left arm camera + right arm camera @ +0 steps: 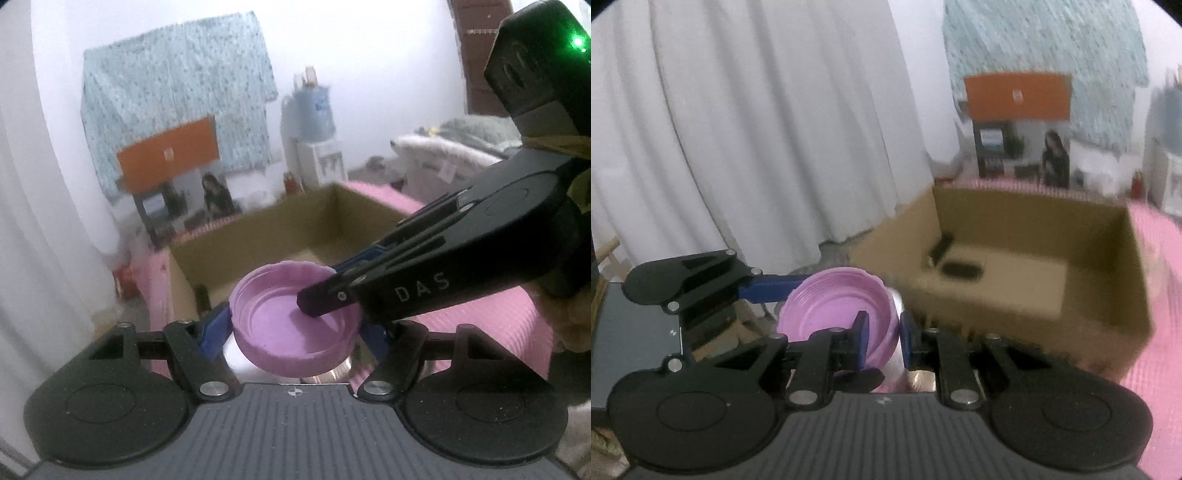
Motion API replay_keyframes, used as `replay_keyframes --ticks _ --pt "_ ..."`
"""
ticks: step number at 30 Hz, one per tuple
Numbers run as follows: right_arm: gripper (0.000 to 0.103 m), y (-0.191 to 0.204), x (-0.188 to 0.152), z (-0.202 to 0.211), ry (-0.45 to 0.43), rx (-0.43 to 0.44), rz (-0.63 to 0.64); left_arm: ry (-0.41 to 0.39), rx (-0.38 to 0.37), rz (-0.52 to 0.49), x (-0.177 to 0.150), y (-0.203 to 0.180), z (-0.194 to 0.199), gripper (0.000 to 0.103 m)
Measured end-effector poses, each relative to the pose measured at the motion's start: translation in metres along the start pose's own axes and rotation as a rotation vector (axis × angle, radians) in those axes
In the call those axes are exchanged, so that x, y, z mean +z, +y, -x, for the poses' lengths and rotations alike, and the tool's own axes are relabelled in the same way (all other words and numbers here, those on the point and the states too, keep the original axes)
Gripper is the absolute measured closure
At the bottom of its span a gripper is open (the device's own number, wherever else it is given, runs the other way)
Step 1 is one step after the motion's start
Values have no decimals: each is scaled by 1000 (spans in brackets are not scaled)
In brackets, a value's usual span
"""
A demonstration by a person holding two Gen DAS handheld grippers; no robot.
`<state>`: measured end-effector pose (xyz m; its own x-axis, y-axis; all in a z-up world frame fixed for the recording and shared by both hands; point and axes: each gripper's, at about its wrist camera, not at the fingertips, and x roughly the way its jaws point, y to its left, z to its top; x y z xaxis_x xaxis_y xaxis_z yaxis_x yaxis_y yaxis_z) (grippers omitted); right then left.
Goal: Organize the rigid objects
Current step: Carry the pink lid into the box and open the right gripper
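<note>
- Pink lid [295, 325]: round, shallow plastic cap, matte pink-purple, hollow side showing concentric ridges and a raised rim; outer wall smooth.
- Orientation: hollow side faces up and is tipped a bit toward the left wrist camera; it's a disc, so no real long axis, flat plane roughly level with a slight tilt. In the right wrist view [836, 308] the open face tilts toward that camera.
- Location: held in the air in front of the near wall of the cardboard box [258, 236], not inside it; a shiny silver object sits just under the lid, too blurred to identify.
- Left gripper [291, 332]: jaws fairly wide, blue fingers [212, 334] on either side of the lid's outer wall, looks like a grip across its width; contact on the right side mostly hidden.
- Right gripper [882, 334]: jaws closed down narrow, pinching the lid's rim wall, one blue pad inside the hollow, one outside. From the left camera it comes in from the right [321, 299], its tip inside the lid.
- Box sits on a pink mat [1167, 332]; two dark small items [960, 267] lie on the box floor near its back-left corner, blurred.
- White curtain [738, 129] behind.
</note>
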<state>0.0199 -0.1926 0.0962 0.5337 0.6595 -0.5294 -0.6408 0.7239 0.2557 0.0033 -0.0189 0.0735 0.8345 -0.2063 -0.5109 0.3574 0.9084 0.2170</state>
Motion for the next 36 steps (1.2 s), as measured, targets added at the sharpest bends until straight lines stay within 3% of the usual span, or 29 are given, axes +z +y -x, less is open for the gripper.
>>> replay_keyframes --ticks 7,13,18,24,30,36 --pt "84 -28 63 -15 34 10 9 34 -43 16 48 29 -39 30" --pt "84 -72 105 -67 154 -2 -48 184 -120 82 73 57 -108 30" --pt "84 -122 116 -128 292 18 -160 351 -150 95 74 70 -177 29" --pt "84 -167 115 -194 423 14 -262 493 -153 137 64 90 -247 29" --pt "84 -194 115 -243 491 8 -318 564 -129 143 58 97 -282 29" --pt "82 -209 113 -268 492 -9 -356 590 -109 133 53 96 -304 28"
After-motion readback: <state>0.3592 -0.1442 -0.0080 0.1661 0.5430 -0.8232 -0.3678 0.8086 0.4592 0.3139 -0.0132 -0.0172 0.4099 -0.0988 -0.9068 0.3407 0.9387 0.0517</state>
